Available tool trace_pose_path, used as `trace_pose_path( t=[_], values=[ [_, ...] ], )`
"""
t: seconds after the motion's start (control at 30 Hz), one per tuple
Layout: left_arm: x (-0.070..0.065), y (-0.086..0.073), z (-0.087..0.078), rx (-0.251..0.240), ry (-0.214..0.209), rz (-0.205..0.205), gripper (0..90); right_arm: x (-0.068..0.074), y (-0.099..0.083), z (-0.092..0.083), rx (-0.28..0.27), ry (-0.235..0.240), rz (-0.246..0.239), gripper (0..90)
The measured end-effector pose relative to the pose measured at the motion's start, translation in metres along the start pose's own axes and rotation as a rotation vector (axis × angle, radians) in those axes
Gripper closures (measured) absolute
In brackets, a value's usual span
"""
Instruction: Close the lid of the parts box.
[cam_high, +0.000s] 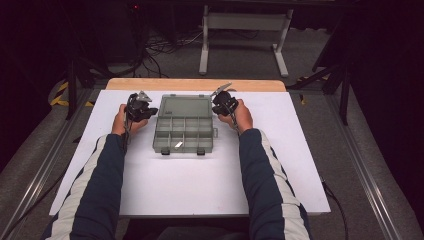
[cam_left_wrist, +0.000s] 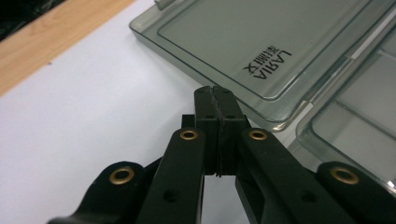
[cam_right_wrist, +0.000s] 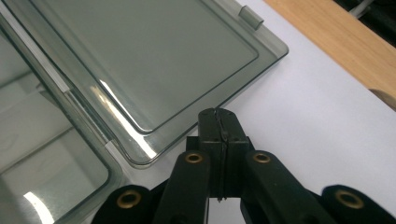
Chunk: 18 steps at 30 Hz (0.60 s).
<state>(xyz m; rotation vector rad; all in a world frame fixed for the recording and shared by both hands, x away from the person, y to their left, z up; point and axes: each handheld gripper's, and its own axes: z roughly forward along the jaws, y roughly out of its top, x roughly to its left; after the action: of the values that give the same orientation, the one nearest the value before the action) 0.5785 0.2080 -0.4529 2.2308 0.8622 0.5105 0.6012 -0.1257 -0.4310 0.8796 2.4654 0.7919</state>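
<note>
Organizer box (cam_high: 183, 132): smoky clear plastic, divided compartments, lid (cam_high: 185, 106) flung open flat, mid-table between my grippers.
Long axis: crosswise; lid points away from me.
Left gripper (cam_high: 145, 111): jaws together, empty.
Right gripper (cam_high: 218, 106): jaws together, empty.

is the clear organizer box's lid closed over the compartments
No, the lid lies flipped open flat on the white table behind the box, so the divided compartments are uncovered in the high view.
</note>
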Motion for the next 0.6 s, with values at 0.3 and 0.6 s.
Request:
trace_pose_path(
  t=[0.3,0.6],
  values=[
    [0.000,-0.004,0.008,0.034,-0.009,-0.002,90.0,0.000,-0.002,0.008,0.064,-0.005,-0.047,90.0],
    [0.000,-0.004,0.010,0.022,0.010,-0.009,90.0,-0.002,-0.003,0.012,0.051,0.002,-0.066,90.0]
  ],
)
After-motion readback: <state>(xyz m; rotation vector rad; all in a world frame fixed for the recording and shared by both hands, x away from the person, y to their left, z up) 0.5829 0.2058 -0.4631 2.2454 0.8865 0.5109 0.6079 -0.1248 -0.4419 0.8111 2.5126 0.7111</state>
